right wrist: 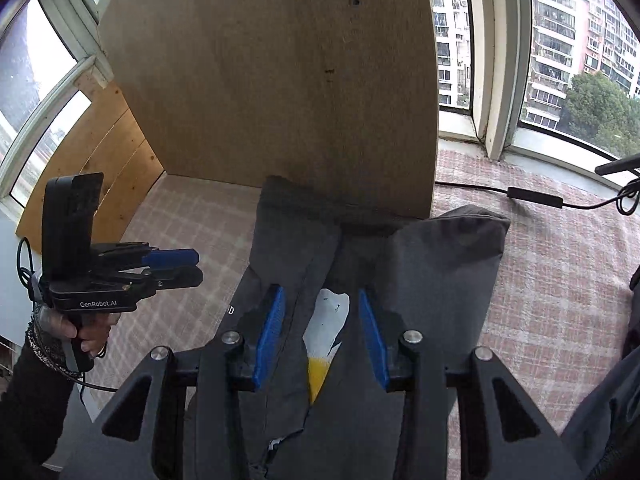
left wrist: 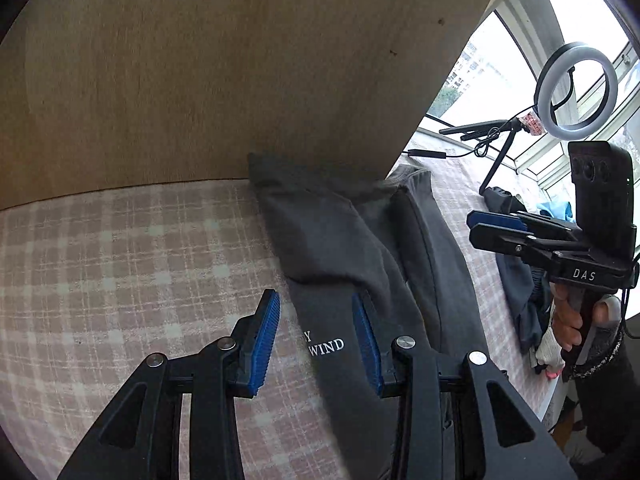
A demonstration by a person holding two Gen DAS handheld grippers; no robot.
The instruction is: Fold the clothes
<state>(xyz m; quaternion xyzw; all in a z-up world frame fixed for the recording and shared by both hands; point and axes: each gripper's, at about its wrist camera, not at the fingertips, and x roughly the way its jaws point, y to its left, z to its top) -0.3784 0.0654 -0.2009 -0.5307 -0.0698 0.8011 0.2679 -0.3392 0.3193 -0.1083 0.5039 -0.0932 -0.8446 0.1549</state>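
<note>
A dark grey garment (right wrist: 420, 264) lies folded lengthwise on a pink-and-white checked cover (left wrist: 120, 260); whether that cover lies on a bed or a tabletop cannot be told. The garment's far end runs up to, and partly under the shadow of, an upright wooden board (right wrist: 272, 80) at the far edge of the cover. White lettering reading "WIND" shows on the cloth in the left wrist view, and a white and yellow printed patch (right wrist: 326, 332) shows through a gap between two folded layers in the right wrist view.

The right gripper (right wrist: 322, 336) hangs over the middle of the garment, jaws apart, the blue pads (right wrist: 270, 336) on either side of the printed patch and holding nothing. The left gripper (left wrist: 316, 344) hangs over the garment's left edge, jaws apart too, one pad over the checked cover and the other over the grey cloth. Each gripper is seen from the side in the other's view, gripped by a hand (right wrist: 86, 330) in a dark sleeve.

Beyond the board's right side are a ring light (left wrist: 576, 88) on a stand and a black cable (right wrist: 532, 196) on the cover near the windows (right wrist: 560, 40). A heap of other clothes (left wrist: 524, 292) lies toward the right edge of the cover.
</note>
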